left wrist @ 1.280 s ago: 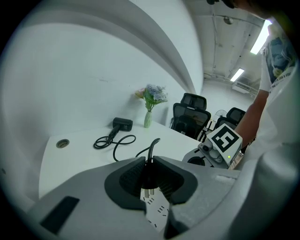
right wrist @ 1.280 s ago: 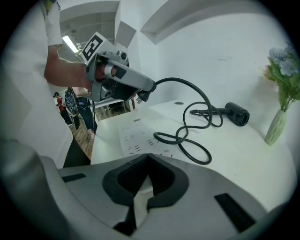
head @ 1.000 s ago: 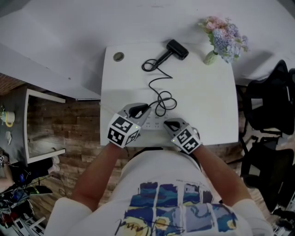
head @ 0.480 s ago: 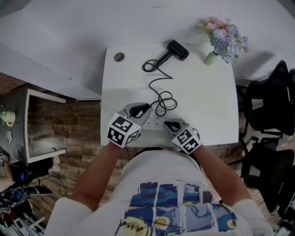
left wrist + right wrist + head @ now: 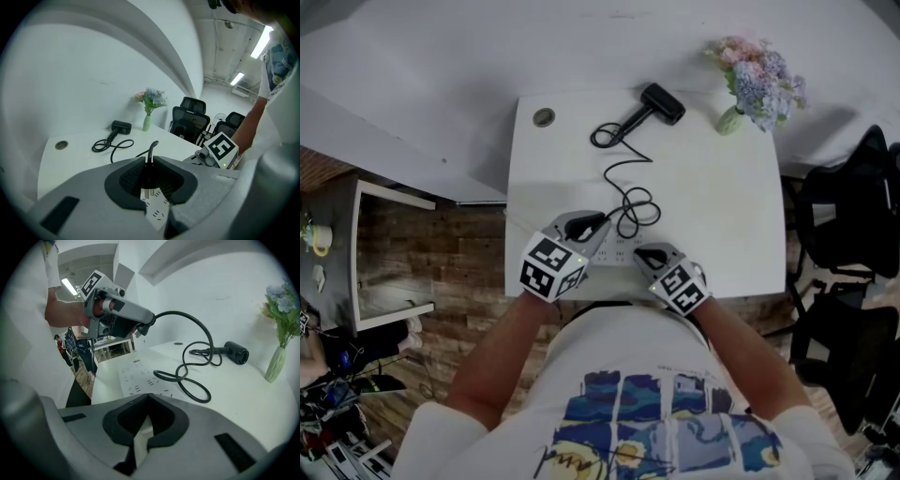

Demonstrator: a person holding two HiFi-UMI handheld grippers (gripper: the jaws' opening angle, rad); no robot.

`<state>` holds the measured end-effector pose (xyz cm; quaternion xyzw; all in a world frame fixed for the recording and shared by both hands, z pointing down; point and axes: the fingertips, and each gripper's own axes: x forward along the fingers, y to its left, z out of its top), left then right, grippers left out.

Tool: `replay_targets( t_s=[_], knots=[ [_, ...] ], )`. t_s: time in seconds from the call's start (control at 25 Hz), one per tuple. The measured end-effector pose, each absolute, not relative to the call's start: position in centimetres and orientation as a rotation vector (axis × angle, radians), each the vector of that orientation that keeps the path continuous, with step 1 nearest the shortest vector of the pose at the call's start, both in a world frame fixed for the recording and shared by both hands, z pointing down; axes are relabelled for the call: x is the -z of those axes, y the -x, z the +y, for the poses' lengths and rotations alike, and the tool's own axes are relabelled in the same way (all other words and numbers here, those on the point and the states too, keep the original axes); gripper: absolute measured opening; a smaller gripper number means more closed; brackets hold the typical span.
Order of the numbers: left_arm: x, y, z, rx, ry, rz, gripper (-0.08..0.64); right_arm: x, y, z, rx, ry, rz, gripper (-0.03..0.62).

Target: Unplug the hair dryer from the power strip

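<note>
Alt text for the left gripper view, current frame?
The left gripper clamps a black plug, its prongs bare above the white power strip. Its cord runs back across the white table to a black hair dryer beside a vase of flowers.

On table [image 5: 722,216] near edge: power strip [image 5: 617,250], my right gripper [image 5: 645,253] on its right end. My left gripper [image 5: 586,225] holds plug [image 5: 149,180] above its left end. Behind, cord [image 5: 176,312] loops back to hair dryer [image 5: 659,101] at far edge; vase [image 5: 728,118] right of dryer.
</note>
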<state>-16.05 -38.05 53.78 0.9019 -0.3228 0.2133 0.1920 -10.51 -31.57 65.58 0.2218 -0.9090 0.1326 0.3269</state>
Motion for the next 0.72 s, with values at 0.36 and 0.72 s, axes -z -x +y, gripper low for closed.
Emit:
replay_targets(
  t_s=[0.36,0.72],
  knots=[
    [-53.49,16.08,-37.96,-0.593,-2.533,-0.903,0.049,-65.52,10.63,-31.46,-0.346,-0.58,-2.379,-0.002],
    [-53.32,16.23,-37.66,-0.591,-2.539,-0.893,0.049,-65.57,10.76,-31.38,-0.338,-0.578,-2.375,-0.002]
  ],
)
